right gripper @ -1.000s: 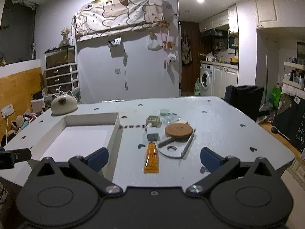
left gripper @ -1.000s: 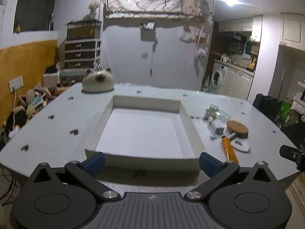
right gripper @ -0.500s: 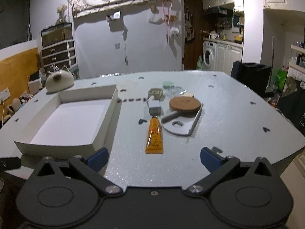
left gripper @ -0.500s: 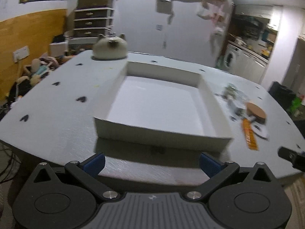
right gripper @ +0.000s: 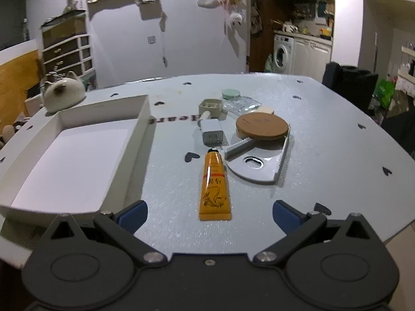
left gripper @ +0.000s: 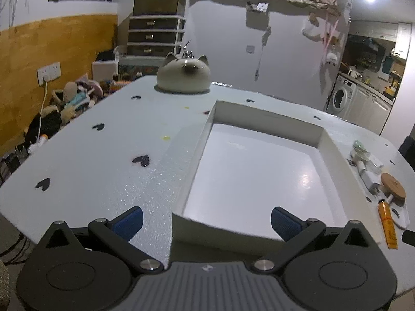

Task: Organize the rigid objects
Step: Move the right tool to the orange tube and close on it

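A shallow white box (left gripper: 262, 119) (right gripper: 145, 119) lies open and empty on the grey table. Right of it lie an orange tube (right gripper: 214, 185) (left gripper: 387, 224), a white charger plug (right gripper: 212, 134), a round wooden disc (right gripper: 262, 126) on a grey plastic ruler piece (right gripper: 259, 163), a beige square holder (right gripper: 211, 106), a green lid (right gripper: 230, 93) and a clear packet (right gripper: 241, 102). My left gripper (left gripper: 206, 220) is open and empty over the box's near left corner. My right gripper (right gripper: 210, 211) is open and empty, just before the tube's near end.
A cat-shaped ceramic pot (left gripper: 182, 73) (right gripper: 63, 93) stands at the table's far left beyond the box. Black heart stickers (left gripper: 141, 160) dot the table (left gripper: 90, 160). The table's near edge runs under both grippers. A drawer unit and a washing machine stand behind.
My left gripper has moved forward and left, over the box's near left corner. My right gripper has moved forward and lower, closer to the orange tube. Both stay open.
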### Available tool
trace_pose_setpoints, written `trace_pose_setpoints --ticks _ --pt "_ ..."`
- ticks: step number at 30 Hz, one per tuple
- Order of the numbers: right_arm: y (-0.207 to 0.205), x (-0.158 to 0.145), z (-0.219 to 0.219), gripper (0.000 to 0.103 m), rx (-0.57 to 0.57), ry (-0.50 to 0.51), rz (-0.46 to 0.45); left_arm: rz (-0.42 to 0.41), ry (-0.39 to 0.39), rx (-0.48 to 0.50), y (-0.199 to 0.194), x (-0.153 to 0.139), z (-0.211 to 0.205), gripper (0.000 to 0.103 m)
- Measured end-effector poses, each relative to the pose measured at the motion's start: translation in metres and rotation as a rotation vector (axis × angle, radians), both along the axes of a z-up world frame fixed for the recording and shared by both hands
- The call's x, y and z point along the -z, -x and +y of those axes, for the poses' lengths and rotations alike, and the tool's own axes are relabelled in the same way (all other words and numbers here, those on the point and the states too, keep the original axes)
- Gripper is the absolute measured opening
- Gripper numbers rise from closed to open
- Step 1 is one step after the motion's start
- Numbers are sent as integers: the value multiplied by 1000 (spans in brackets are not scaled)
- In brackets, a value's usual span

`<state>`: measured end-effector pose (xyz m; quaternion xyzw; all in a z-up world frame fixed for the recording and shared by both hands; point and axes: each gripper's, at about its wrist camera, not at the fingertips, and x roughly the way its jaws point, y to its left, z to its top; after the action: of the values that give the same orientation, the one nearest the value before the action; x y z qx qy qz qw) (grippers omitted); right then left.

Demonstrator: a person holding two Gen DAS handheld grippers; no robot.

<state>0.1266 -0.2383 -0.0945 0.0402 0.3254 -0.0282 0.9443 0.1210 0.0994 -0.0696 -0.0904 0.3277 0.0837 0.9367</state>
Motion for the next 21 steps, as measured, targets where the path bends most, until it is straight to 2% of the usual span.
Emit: trace_pose_setpoints --ticks 2,4,7,11,15,16,19,21 --pt "-9 3 -2 103 18 -13 7 2 -3 -19 -9 1 6 103" --pt "-18 6 -3 103 30 -23 21 2 -38 -35 -18 3 8 103" --pt "-32 10 -6 103 35 -46 47 4 -47 -34 -32 6 14 97" --pt "-49 15 -7 100 35 -52 69 32 -41 -4 -52 16 22 75" --pt "-63 21 -7 86 12 -71 84 73 -46 24 -70 26 27 54" --pt "-65 23 -6 82 8 -70 87 84 -50 31 -75 29 28 52" --pt "-70 28 -4 80 6 -66 97 115 -67 51 -87 33 31 36" --pt "-71 30 -3 79 -5 -67 99 136 -54 62 -96 34 34 20"
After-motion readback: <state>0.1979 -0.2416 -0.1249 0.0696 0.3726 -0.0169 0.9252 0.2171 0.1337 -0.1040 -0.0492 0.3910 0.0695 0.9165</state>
